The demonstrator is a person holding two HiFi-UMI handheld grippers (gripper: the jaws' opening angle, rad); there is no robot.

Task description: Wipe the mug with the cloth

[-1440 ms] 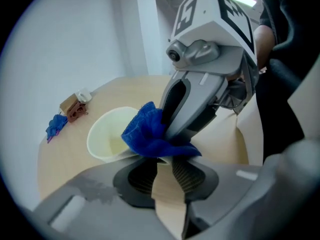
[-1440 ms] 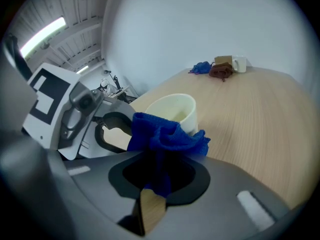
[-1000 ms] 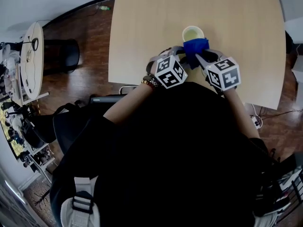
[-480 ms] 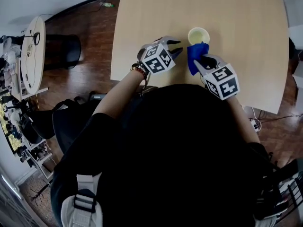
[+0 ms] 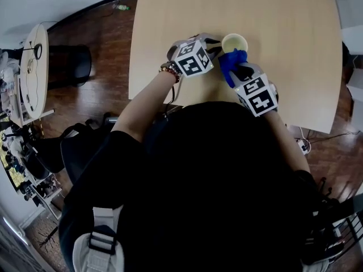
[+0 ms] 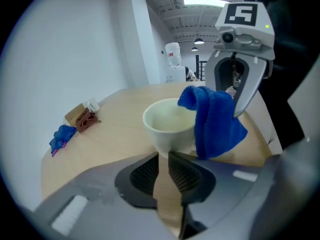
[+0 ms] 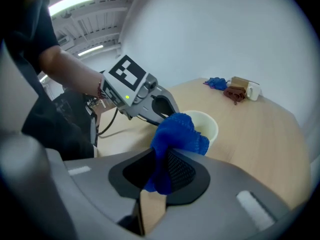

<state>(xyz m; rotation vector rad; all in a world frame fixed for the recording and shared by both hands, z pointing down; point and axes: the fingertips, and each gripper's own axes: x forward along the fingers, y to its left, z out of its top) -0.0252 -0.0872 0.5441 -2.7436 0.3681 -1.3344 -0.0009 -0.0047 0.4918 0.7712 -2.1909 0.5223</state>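
Head view: mug (image 5: 235,41) upright on table (image 5: 295,50)
Left gripper (image 6: 163,156): just been closing, narrow gap left, nothing between jaws, mug base just ahead
Right gripper (image 7: 159,159): clamped on blue cloth (image 7: 176,134), draped against mug rim

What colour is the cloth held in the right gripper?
The cloth is bright blue, clearest in the left gripper view.

The left tongs (image 5: 216,48) have moved from the desk's (image 5: 164,21) near edge up beside the mug (image 5: 235,41), and their jaws have been closing with nothing between them.
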